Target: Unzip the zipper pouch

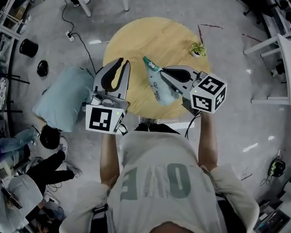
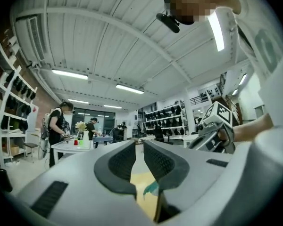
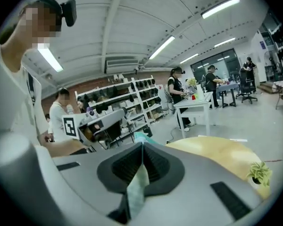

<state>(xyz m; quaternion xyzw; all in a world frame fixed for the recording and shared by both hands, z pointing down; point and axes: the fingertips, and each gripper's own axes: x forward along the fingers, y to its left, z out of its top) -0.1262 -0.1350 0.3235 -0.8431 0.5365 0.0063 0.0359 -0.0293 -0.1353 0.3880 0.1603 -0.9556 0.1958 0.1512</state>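
Your right tool (image 1: 164,73) is clenched on the zipper pouch (image 1: 157,84). In the right gripper view its two dark pads meet in a line, and the pouch's pale green fabric is pinched between them, trailing down toward the camera. In the head view the teal pouch is held up over the round wooden desk (image 1: 150,33). Its pointed upper end sticks out past the jaws and its body droops below them.

Your left tool (image 1: 122,64) is just beside it on your left, apart from the pouch, with a strip of bare desk showing between the two. Its jaws are clenched as well, drawn in to a thin slit in the left gripper view. A small teal scrap (image 2: 151,188) shows low in that slit against the yellow of the desk (I cannot tell whether it is pinched there or only seen through the gap). Nothing else sits between those pads.

Both tools point away from you across the desk, with their marker cubes on the near side, close to your chest. In the left gripper view the right tool shows off to the right at about the same height.

A small green plant (image 1: 198,48) stands near the far right edge of the desk, well apart from both tools and the pouch. On the floor to the left of the desk lies a pale blue cushion (image 1: 63,98).
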